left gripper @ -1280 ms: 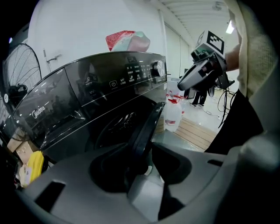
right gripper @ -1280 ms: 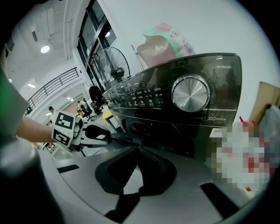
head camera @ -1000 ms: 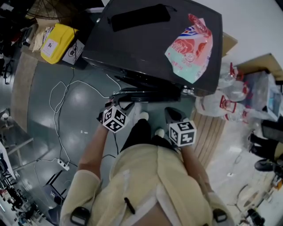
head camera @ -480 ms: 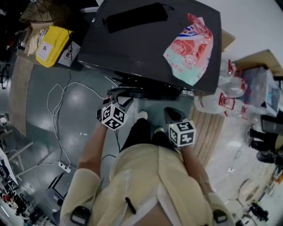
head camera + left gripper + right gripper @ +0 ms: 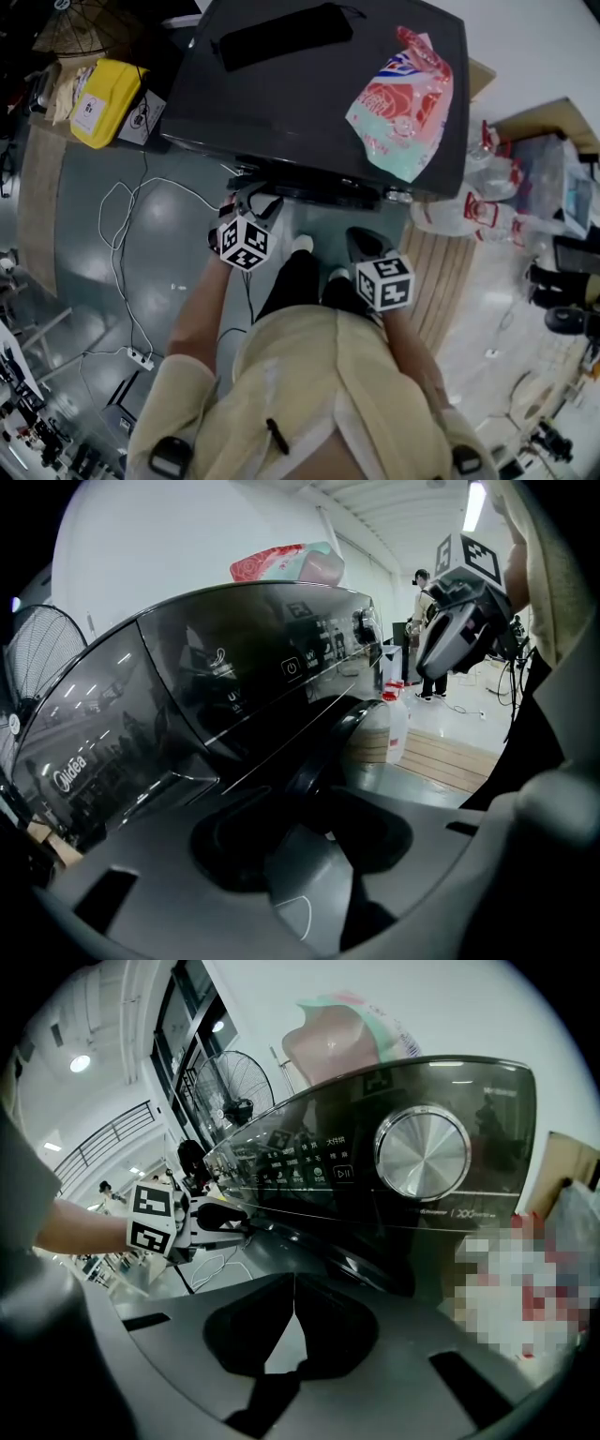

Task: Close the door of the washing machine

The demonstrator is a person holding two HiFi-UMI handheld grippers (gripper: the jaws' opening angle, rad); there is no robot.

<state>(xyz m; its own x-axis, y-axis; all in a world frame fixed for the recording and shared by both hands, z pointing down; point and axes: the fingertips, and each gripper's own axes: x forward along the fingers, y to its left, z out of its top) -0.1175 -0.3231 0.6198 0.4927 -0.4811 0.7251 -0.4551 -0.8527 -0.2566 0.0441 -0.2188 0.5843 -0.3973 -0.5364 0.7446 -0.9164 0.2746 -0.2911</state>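
The head camera looks steeply down onto the washing machine (image 5: pixel 309 94), the left gripper (image 5: pixel 251 202) and the right gripper (image 5: pixel 364 246), while each gripper camera sits low, close before the control panel (image 5: pixel 375 1162), angled upward, catching the other gripper.

left gripper (image 5: pixel 251 202) jaws apart, right gripper (image 5: pixel 364 246) closed

The washing machine (image 5: pixel 309 94) runs off the head view's top edge. Its door (image 5: pixel 319 192), at centre frame, is mostly hidden beneath the machine's top.
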